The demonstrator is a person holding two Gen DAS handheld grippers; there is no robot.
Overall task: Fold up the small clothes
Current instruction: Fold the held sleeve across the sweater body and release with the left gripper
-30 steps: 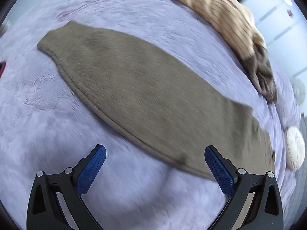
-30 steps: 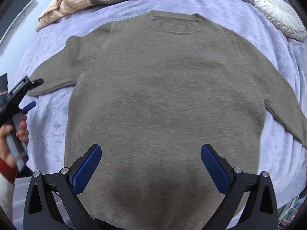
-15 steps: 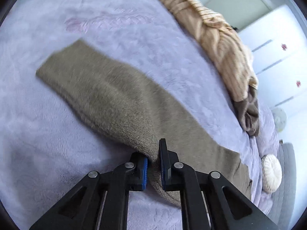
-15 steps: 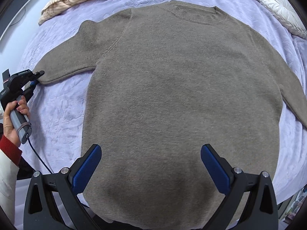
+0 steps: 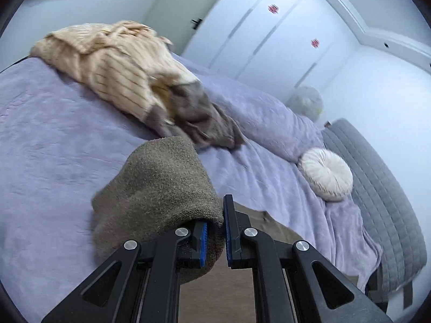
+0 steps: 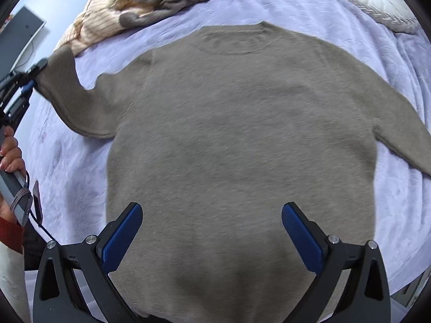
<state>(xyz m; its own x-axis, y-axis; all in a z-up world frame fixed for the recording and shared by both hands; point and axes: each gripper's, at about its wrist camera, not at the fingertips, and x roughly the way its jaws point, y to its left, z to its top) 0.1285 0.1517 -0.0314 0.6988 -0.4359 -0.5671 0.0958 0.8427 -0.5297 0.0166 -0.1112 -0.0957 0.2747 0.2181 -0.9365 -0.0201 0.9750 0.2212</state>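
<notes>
A grey-brown sweater [image 6: 242, 140] lies spread flat on the lilac bedspread [image 6: 309, 8], neck toward the far side. Its left sleeve [image 6: 64, 91] is lifted off the bed, and my left gripper [image 6: 32, 78] holds it by the cuff at the left edge of the right wrist view. In the left wrist view that sleeve [image 5: 159, 193] droops over my left gripper [image 5: 215, 231], which is shut on the fabric. My right gripper [image 6: 211, 237] hovers open above the sweater's lower body, nothing between its fingers. The right sleeve [image 6: 398, 134] lies flat.
A pile of clothes, cream striped [image 5: 113, 64] and grey [image 5: 194, 113], sits at the far side of the bed. A round white cushion [image 5: 327, 173] lies near a grey quilted headboard [image 5: 377, 188]. White wardrobe doors [image 5: 269, 40] stand behind. A hand [image 6: 10, 156] holds the left gripper's handle.
My left gripper went from open above the flat sleeve to shut on its cuff, then rose and swung inward, lifting the sleeve off the bed. The right gripper stayed open, shifting slightly.
</notes>
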